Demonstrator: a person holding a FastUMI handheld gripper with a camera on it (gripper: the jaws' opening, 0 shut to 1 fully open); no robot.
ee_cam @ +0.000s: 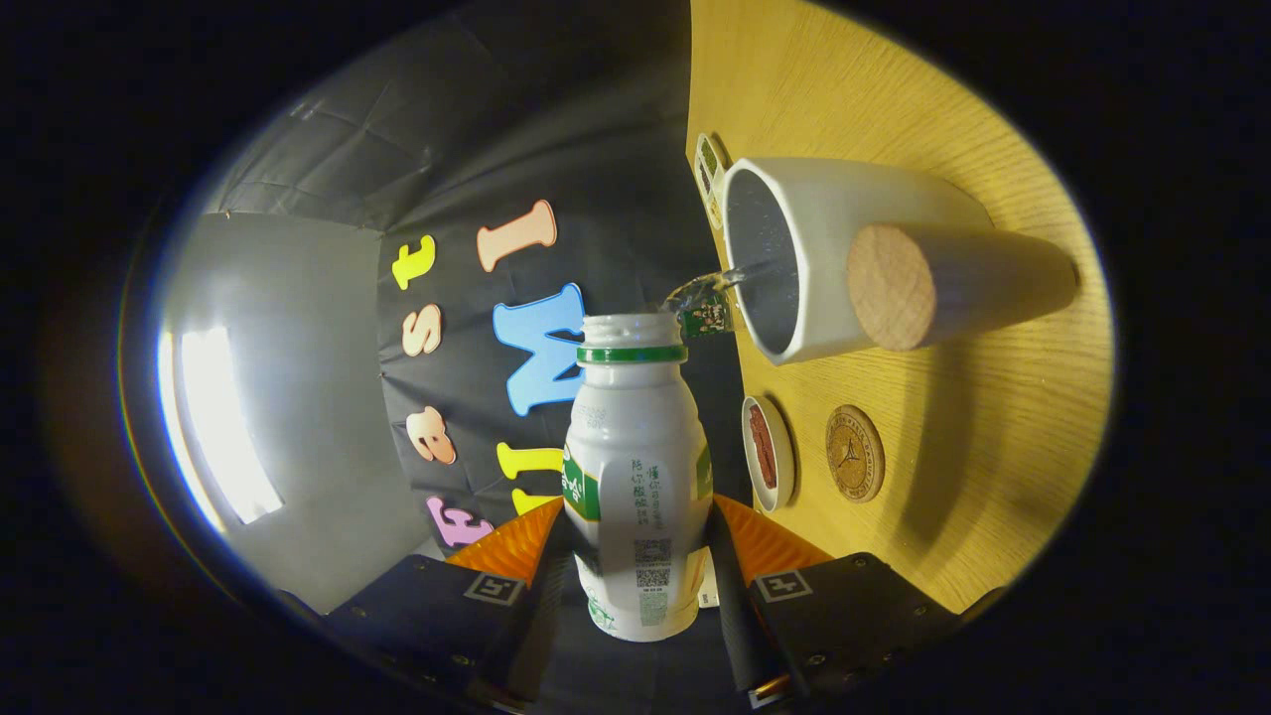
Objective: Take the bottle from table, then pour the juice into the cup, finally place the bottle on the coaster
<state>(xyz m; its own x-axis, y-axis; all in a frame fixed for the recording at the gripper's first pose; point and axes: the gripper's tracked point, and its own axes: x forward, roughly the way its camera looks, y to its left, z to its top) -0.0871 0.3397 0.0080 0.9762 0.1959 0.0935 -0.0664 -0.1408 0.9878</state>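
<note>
The bottle [635,477] is white with a green ring under its open mouth. It sits right between the two jaws [635,586], and both fingers press on its sides near its bottom end. The jaws are closed only as far as the bottle lets them.

The whole view is turned on its side, so the bottle is tipped over. Its mouth points toward the cup [794,258], just beyond the fingers. A thin clear stream of juice [710,293] runs from the mouth over the rim and into the cup. The bottle's mouth is near the cup's rim but does not touch it.

The cup is white outside and dark grey inside. It stands on the yellow wooden surface [993,437]. A round wooden knob [891,286] sticks out from its side.

Near the cup, on the same surface, lies a round brown coaster [855,453]. Just beside the coaster is a small white dish [768,453] with something red in it. A small card [709,179] lies on the far side of the cup.
</note>
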